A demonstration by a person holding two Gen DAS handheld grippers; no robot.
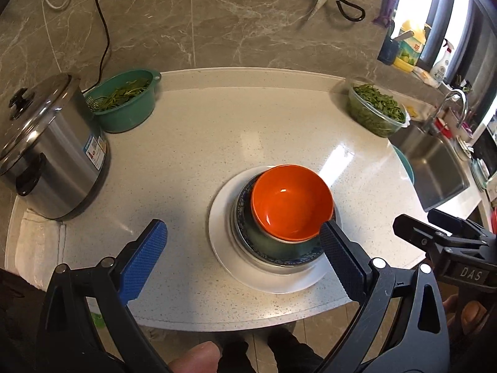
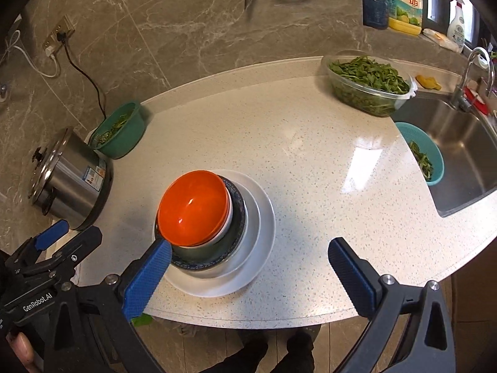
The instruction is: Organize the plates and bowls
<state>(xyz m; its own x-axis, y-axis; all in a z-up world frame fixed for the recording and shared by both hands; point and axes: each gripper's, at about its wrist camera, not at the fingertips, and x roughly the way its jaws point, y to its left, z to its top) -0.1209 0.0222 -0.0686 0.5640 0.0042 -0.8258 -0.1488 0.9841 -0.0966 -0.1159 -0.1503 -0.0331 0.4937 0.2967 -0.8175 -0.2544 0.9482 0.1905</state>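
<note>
On the speckled surface [image 1: 217, 130], near its front edge, the white plate [image 1: 223, 248] carries a dark patterned plate [image 2: 239, 217], a green bowl [image 1: 279, 248] and the orange bowl [image 1: 290, 200] nested on top, so the stacking looks essentially finished. No other loose plates or bowls show. Both the left tongs [image 1: 245, 255] and right tongs [image 2: 253, 272] stand wide and hold nothing.

The speckled white counter [image 1: 236, 130] carries a white plate [image 1: 223, 248] near its front edge, with the stacked dishes on it. At the left stand a steel pot [image 1: 62, 161] and, behind it, a green basin [image 1: 127, 105] of greens. A folded cloth [image 1: 37, 245] lies at the pot's foot. A clear tub [image 2: 366, 90] of leaves sits at the back right, beside the sink [image 2: 459, 161].
</note>
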